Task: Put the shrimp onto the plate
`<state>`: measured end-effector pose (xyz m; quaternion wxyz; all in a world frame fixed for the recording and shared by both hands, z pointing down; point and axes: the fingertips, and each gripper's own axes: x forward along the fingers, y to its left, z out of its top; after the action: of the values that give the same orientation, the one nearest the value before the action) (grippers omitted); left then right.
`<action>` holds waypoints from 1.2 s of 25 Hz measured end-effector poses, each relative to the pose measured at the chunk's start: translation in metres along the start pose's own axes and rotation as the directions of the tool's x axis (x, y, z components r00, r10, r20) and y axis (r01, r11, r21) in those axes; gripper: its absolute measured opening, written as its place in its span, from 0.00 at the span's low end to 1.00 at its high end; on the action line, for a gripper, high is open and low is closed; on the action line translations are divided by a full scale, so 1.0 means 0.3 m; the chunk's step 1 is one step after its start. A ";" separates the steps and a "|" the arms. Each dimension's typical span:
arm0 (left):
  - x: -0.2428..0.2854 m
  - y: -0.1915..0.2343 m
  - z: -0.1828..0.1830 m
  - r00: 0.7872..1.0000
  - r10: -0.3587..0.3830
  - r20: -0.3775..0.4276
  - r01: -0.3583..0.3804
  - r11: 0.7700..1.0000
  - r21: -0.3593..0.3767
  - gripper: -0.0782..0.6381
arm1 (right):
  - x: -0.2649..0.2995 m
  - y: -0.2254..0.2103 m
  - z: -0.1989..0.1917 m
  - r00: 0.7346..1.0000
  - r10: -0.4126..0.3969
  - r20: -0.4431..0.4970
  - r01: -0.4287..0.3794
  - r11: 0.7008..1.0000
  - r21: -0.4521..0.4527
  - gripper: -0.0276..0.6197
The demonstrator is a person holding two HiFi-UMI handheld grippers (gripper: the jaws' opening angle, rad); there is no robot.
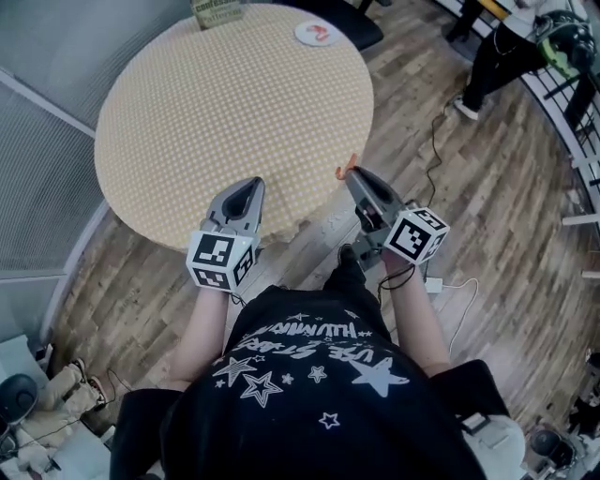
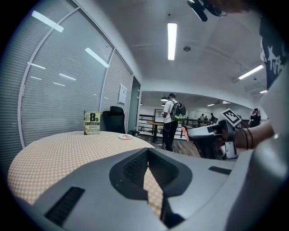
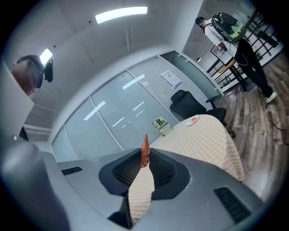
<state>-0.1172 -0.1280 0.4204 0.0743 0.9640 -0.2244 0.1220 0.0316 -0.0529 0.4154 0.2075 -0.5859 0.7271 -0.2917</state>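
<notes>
An orange shrimp (image 1: 344, 170) sticks out of my right gripper (image 1: 352, 175), which is shut on it just off the round table's near right edge. In the right gripper view the shrimp (image 3: 144, 151) stands upright, pinched between the jaws. The small white plate (image 1: 315, 34) lies at the table's far right edge with something red-orange on it; it also shows as plate (image 3: 193, 120) and plate (image 2: 125, 136). My left gripper (image 1: 243, 193) hovers over the near edge of the table, shut with nothing in it. From its view, the right gripper (image 2: 186, 133) is off to the right.
The round table (image 1: 206, 112) wears a yellow checked cloth. A book (image 1: 217, 11) stands at its far edge beside a glass wall. A black office chair (image 1: 354, 21) is behind the plate. A person (image 1: 497, 49) stands at the far right. A cable (image 1: 434, 150) crosses the wooden floor.
</notes>
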 end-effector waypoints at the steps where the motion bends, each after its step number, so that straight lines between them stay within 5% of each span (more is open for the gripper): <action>1: 0.023 0.002 -0.001 1.000 0.016 -0.004 -0.016 1.000 -0.010 0.12 | 0.005 -0.026 0.010 1.000 0.005 -0.010 -0.005 1.000 0.004 0.14; 23: 0.492 -0.241 0.126 0.983 0.180 -0.029 -0.180 0.984 0.000 0.12 | -0.042 -0.476 0.375 0.984 0.146 -0.107 -0.140 0.988 0.057 0.14; 30: 0.461 -0.217 0.157 0.948 0.318 0.008 -0.318 0.948 -0.026 0.12 | -0.049 -0.522 0.409 0.963 0.203 -0.180 -0.198 0.979 0.046 0.14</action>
<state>0.0420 -0.1367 0.4068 0.0641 0.9150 -0.3788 0.1237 0.2283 -0.0831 0.4281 0.1760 -0.4772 0.7945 -0.3318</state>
